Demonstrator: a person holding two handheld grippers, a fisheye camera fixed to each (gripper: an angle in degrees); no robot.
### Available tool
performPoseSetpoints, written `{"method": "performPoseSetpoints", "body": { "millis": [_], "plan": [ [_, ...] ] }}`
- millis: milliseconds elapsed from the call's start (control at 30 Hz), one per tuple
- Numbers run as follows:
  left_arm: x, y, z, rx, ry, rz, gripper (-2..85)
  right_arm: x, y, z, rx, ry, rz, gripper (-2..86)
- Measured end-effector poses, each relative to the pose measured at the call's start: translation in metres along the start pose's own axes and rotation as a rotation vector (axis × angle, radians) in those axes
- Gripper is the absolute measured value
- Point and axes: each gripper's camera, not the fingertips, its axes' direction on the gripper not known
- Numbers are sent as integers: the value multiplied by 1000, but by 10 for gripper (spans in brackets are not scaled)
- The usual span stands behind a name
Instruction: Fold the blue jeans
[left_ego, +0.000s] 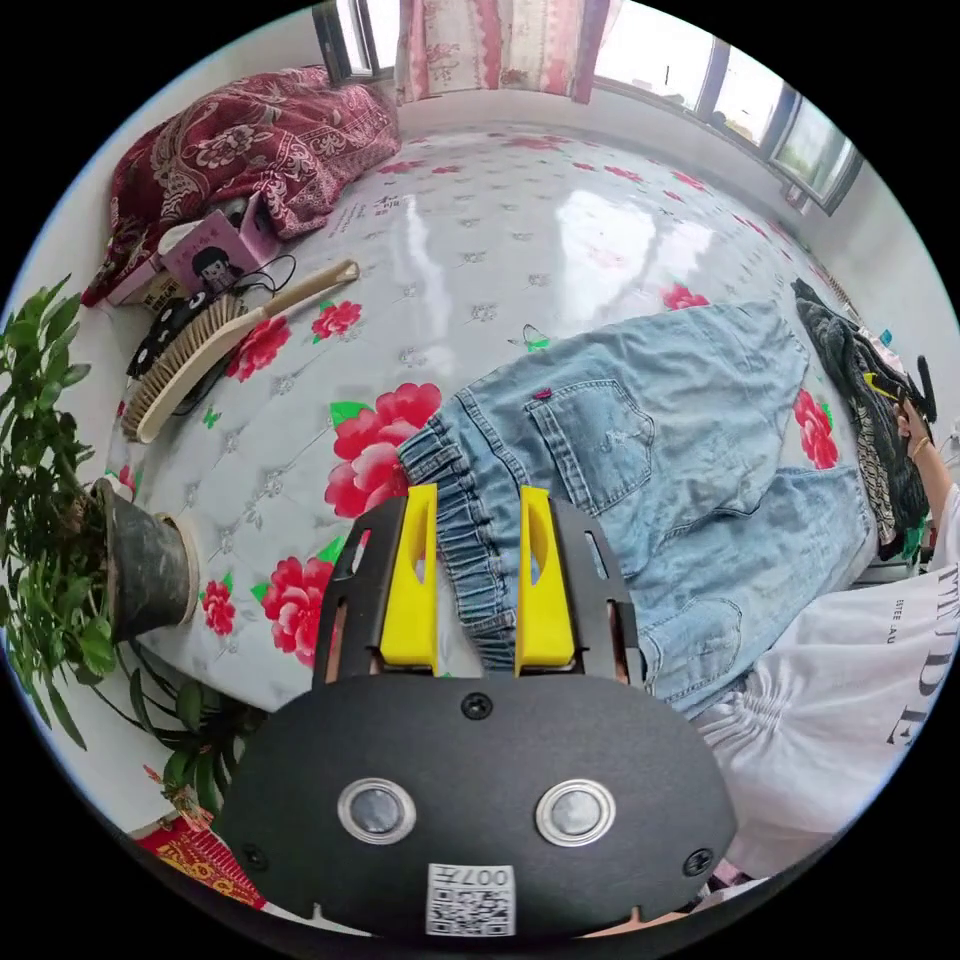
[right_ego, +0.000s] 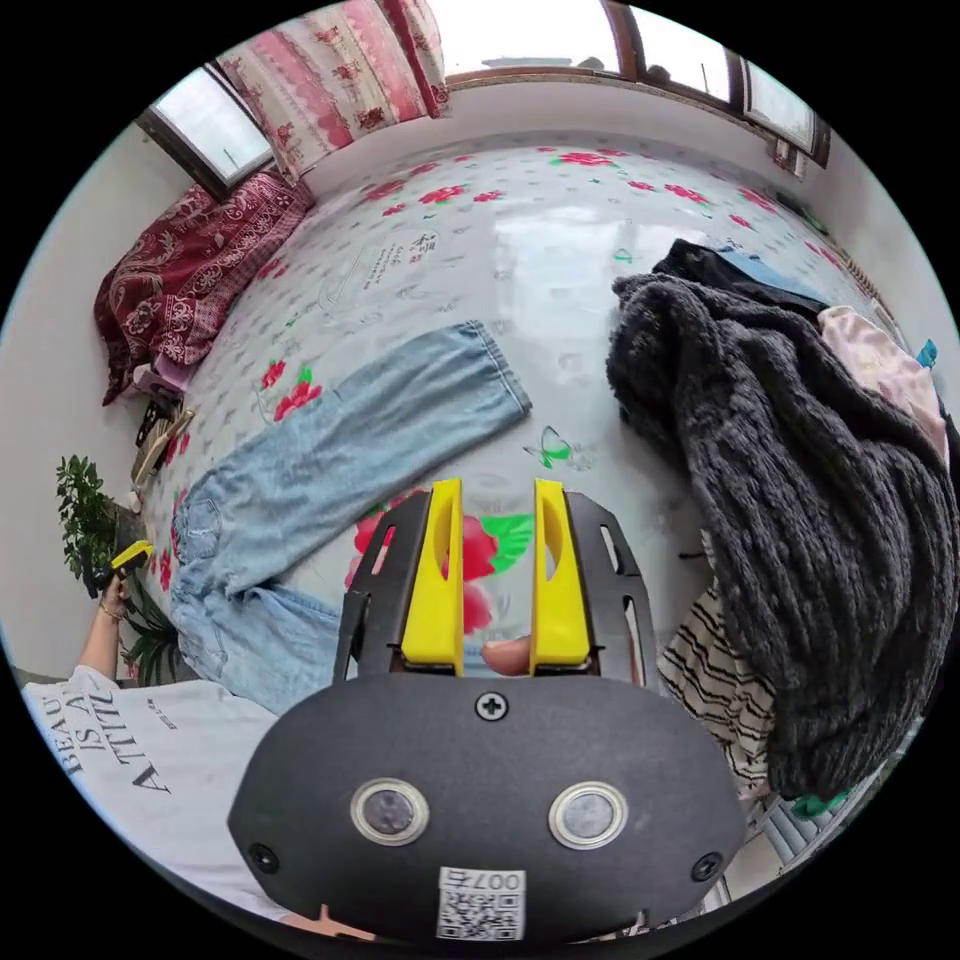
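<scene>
Light blue jeans (left_ego: 640, 470) lie flat on the flowered bed cover (left_ego: 480, 250), back pocket up, the legs spread apart. My left gripper (left_ego: 478, 500) is open, its yellow jaws standing either side of the gathered elastic waistband (left_ego: 470, 540) without pressing it. In the right gripper view the jeans (right_ego: 380, 425) stretch to the left, one leg ending at a cuff (right_ego: 495, 370). My right gripper (right_ego: 497, 495) is open over a red flower on the cover, with no cloth between the jaws. The left gripper (right_ego: 125, 560) shows far left in a hand.
A heap of clothes, with a dark knit sweater (right_ego: 800, 480) on top and a striped piece (right_ego: 720, 690) below, lies right of the jeans. A red blanket (left_ego: 250, 140), a brush (left_ego: 220, 340) and a potted plant (left_ego: 60, 520) sit by the waistband end. The person's white shirt (left_ego: 850, 700) is close.
</scene>
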Motion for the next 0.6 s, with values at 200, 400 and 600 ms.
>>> {"method": "performPoseSetpoints", "body": {
  "millis": [200, 400, 600],
  "plan": [
    [34, -88, 84, -251, -66, 191, 131, -20, -108, 71, -58, -1, -17, 96],
    [28, -95, 94, -285, 34, 263, 102, -11, -170, 145, -184, 104, -20, 98],
    [18, -85, 88, -234, 72, 214, 36, -25, -172, 159, -292, 236, -106, 37]
  ]
}}
